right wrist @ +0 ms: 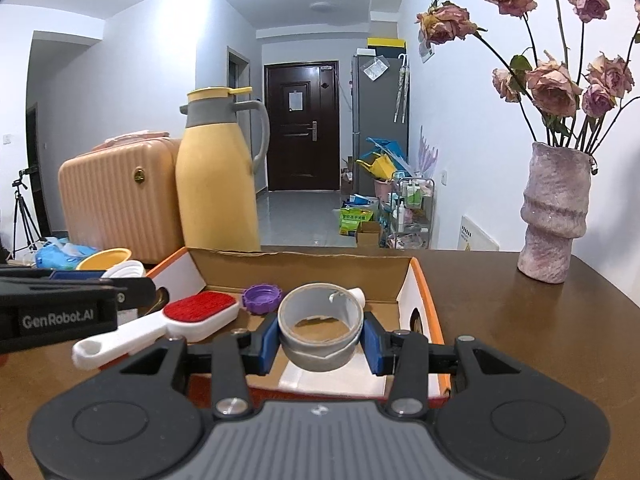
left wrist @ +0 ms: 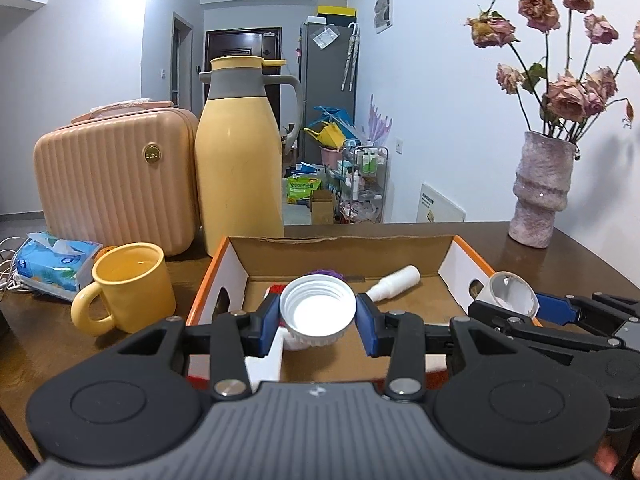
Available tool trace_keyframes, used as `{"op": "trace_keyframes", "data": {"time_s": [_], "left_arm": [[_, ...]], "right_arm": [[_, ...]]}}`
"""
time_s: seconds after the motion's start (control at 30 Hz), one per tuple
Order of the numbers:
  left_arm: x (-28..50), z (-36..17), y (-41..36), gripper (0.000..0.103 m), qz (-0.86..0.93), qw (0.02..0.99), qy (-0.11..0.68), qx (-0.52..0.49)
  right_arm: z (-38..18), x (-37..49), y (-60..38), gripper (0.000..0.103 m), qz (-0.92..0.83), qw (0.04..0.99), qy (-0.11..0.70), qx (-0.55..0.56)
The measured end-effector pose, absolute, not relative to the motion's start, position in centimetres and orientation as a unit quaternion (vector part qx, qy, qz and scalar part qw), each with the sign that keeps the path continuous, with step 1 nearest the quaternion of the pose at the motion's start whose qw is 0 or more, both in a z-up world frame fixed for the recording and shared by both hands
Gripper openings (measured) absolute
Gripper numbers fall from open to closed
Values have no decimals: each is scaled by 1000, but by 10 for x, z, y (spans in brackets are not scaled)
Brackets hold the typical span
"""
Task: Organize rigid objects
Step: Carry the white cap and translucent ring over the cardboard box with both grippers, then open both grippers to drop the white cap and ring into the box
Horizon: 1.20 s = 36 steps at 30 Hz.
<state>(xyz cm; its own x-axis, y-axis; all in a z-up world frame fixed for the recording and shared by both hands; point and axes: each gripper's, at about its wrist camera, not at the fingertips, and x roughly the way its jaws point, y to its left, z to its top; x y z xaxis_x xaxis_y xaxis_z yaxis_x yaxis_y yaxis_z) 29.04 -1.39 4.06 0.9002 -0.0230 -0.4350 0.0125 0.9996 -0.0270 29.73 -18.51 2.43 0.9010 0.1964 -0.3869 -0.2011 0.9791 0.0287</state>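
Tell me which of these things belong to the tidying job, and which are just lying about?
Job: white cap, tape roll, cardboard box, lint brush, purple cap, small white bottle.

Lying about: jug, mug, vase, case, tissues.

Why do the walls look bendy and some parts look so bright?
Left wrist view: the fisheye lens curves the edges, and ceiling light glares on the wall. Right wrist view: the same bending, a bright wash at the top, and the table shines.
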Motion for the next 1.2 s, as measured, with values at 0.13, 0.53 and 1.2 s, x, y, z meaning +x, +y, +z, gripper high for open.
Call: {"op": "trace_keyframes", "data": {"time_s": [0.13, 0.53, 1.2], "left_arm": [[305, 38, -13, 41, -7, 974, 224, -15], [343, 24, -13, 41, 3, 970, 243, -18], [347, 29, 2, 103, 49, 973, 222, -34]], "right_arm": [[21, 314, -185, 42, 100, 974, 201, -6], [11, 357, -189, 42, 100, 971, 215, 13], [2, 365, -191, 103, 84, 972, 220, -7]]}}
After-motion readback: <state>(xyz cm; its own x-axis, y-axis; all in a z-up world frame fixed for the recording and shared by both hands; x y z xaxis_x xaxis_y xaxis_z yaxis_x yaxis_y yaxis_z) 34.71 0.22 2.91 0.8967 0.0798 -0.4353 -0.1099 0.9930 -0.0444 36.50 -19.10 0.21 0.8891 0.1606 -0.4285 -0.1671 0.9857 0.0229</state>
